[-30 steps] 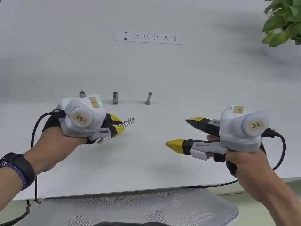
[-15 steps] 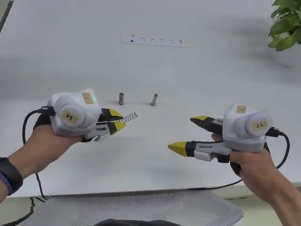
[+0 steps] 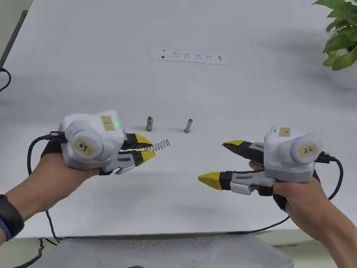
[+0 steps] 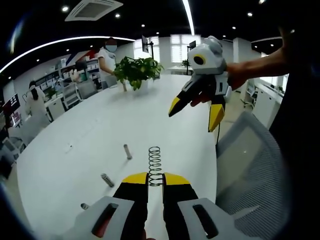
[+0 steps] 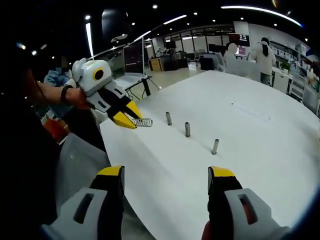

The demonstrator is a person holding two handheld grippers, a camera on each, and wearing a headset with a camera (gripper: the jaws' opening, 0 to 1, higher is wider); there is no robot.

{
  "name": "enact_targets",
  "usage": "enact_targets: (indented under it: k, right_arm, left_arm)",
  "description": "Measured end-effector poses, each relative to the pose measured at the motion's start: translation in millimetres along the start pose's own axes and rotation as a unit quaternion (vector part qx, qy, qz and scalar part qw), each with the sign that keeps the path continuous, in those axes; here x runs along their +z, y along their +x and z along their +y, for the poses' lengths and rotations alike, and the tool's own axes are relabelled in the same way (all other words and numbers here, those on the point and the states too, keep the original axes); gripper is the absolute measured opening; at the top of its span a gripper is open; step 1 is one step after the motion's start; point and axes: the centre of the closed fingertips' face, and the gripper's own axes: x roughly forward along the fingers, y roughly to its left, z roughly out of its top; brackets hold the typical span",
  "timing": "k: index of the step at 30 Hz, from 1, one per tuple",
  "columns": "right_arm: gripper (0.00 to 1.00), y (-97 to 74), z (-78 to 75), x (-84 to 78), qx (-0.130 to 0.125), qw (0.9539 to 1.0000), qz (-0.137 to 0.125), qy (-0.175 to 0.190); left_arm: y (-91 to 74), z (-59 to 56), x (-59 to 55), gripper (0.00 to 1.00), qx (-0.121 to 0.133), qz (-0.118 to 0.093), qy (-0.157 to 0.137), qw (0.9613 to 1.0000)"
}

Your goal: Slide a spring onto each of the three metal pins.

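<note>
My left gripper [image 3: 144, 151] is shut on one end of a small coil spring [image 3: 160, 145], which sticks out from its yellow tips toward the table's middle. In the left gripper view the spring [image 4: 155, 162] rises straight from the closed tips [image 4: 156, 179]. Just beyond stand two metal pins: one [image 3: 149, 123] wears a spring, the other [image 3: 188, 126] is bare. The right gripper view shows three pins in a row: one [image 5: 168, 118], the sprung one [image 5: 187, 129], and one [image 5: 215, 146]. My right gripper [image 3: 220, 162] hovers open and holds nothing, off to the right of the pins.
A white power strip [image 3: 189, 57] lies at the far side of the white table [image 3: 167, 190]. A potted plant [image 3: 341, 33] stands at the back right. A grey mesh chair seat [image 3: 167, 254] is below the table's near edge. People stand in the office behind.
The head camera has shifted. My left gripper, still holding the spring, has edged slightly nearer the pins and now covers the leftmost one. The right gripper stays open in place.
</note>
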Motion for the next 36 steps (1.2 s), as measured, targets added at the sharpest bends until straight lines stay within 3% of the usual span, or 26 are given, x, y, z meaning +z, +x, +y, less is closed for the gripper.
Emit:
enact_targets:
  k: [20,36]
  right_arm:
    - [0.60,16.5,8.4,16.9,0.033,0.9991,-0.008,-0.027]
    - [0.34,24.7,31.6,25.5,0.088,0.9944,-0.027,-0.051]
  left_arm:
    - [5.0,-15.4,6.9,0.02,-0.014,0.000,0.020,0.9997]
    - [16.8,-39.4,18.2,0.02,-0.044,-0.004,0.046,0.9980]
